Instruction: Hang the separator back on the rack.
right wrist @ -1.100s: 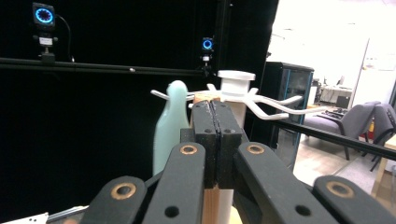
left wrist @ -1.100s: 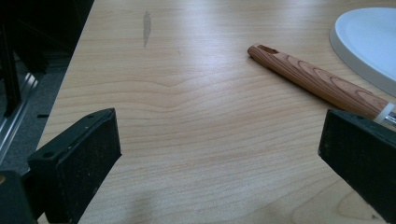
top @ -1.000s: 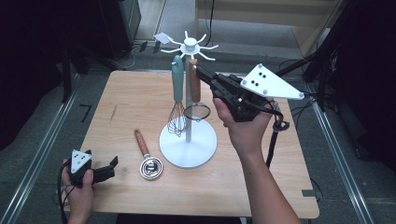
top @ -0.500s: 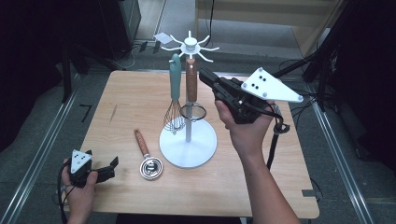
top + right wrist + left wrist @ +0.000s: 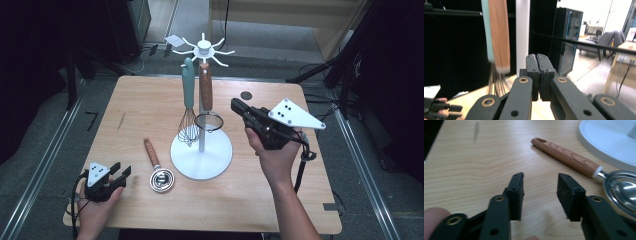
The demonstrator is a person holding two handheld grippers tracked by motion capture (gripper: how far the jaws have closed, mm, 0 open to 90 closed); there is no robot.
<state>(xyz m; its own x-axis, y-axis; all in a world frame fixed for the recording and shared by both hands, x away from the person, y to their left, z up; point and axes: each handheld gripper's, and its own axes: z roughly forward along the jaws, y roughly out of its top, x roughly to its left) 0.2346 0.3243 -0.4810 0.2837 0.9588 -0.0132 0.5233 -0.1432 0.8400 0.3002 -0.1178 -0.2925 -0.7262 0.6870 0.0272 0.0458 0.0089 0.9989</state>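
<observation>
Left gripper: the left gripper [image 5: 121, 176] sits at the near left corner of the pale wooden counter [image 5: 150, 100], held low in a hand. Its jaws have just been closing, yet they stand apart with bare wood between them and nothing clamped.
Strainer on the counter: the wooden-handled steel strainer spoon [image 5: 157, 167] lies flat just right of that gripper, handle pointing far-left, bowl near and close beside the stand's base. In the left gripper view its handle [image 5: 567, 157] lies ahead and to the right of the jaws, apart from them.
Stand: the white round-based hanging stand with hooked arms on top [image 5: 202, 100] is at the counter's middle. A teal-handled wire whisk [image 5: 188, 100] and a brown wooden-handled ring tool [image 5: 206, 95] hang from it, side by side.
Right gripper: the right gripper [image 5: 239, 106] is right of the stand, level with the hanging ring, jaws pressed together on nothing; in the right gripper view they [image 5: 538, 75] meet flush.
Doing the step well: likely the strainer is next to be picked up. The left gripper should swing right to line up across the handle, near its middle, spread wider first, then close squarely so the spoon does not pivot.
Writing: no brand or label can be read; the dark mark on the floor left of the counter is too small to tell.
</observation>
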